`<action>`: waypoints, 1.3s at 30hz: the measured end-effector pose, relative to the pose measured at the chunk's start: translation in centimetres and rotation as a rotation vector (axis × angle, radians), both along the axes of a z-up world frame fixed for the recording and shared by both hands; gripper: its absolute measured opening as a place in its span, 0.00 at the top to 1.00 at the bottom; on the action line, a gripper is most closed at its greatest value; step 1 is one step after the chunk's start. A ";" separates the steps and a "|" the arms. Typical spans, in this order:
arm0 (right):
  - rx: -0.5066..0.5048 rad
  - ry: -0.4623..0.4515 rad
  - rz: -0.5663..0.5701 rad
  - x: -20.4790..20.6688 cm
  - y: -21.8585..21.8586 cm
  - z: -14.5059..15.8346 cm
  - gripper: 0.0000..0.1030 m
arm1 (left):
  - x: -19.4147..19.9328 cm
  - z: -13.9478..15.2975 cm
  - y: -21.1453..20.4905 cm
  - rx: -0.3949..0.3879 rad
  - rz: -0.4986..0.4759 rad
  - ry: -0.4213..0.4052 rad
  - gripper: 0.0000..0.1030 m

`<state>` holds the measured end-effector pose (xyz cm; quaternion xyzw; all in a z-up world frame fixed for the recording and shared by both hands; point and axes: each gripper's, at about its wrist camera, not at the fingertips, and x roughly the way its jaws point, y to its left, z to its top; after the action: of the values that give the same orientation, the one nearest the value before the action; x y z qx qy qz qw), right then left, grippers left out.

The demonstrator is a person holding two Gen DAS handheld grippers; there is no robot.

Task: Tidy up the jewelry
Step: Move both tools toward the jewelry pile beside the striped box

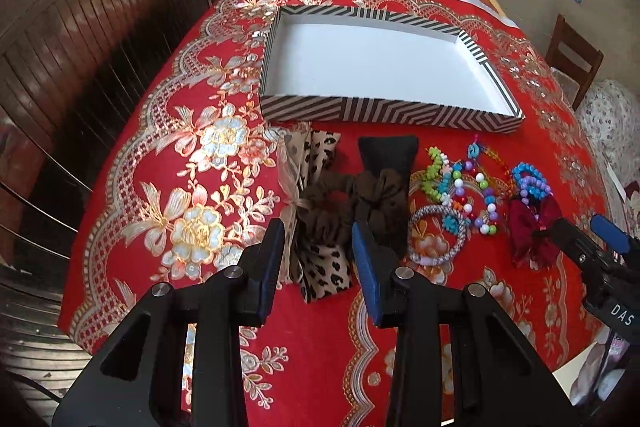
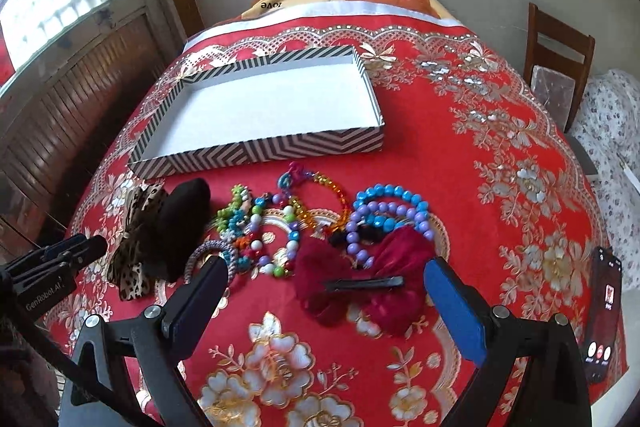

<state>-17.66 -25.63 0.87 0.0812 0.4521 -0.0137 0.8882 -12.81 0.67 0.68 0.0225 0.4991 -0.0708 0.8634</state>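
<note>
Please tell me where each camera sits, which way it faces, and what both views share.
Left wrist: on the left gripper, looking down at the leopard bow; its open fingers and the right gripper's tip show.
Right wrist: on the right gripper, open above the red bow; left gripper at the left edge.
Shared: striped box, beads, red cloth.

**Empty tray, whole pile of accessories still out on the cloth**

The striped tray (image 2: 256, 147) is shallow, white inside, nothing in it. Below it there's a row: leopard-print bow (image 2: 136, 255) at 9 o'clock touching the dark brown bow (image 2: 180, 223), then a tangle of colourful bead strands (image 2: 276, 223) in the middle, blue and purple bead bracelets (image 2: 392, 211) overlapping the maroon bow (image 2: 360, 287) at 3 o'clock, clip side up.
</note>
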 end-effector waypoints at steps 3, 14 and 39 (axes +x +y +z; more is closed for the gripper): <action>-0.010 0.001 -0.012 -0.2 0.4 -0.2 0.05 | -0.1 -0.2 0.2 -0.014 0.008 0.006 0.67; -0.014 0.012 -0.030 -0.8 0.1 -0.6 0.05 | -0.6 -0.4 -0.1 -0.019 0.014 0.007 0.67; -0.012 -0.009 0.001 -1.7 -0.6 0.0 0.05 | -1.3 -0.1 -1.5 -0.005 -0.001 0.003 0.67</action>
<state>-19.34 -26.19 0.83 0.0759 0.4478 -0.0153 0.8908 -14.07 -0.81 0.60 0.0204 0.5001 -0.0725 0.8627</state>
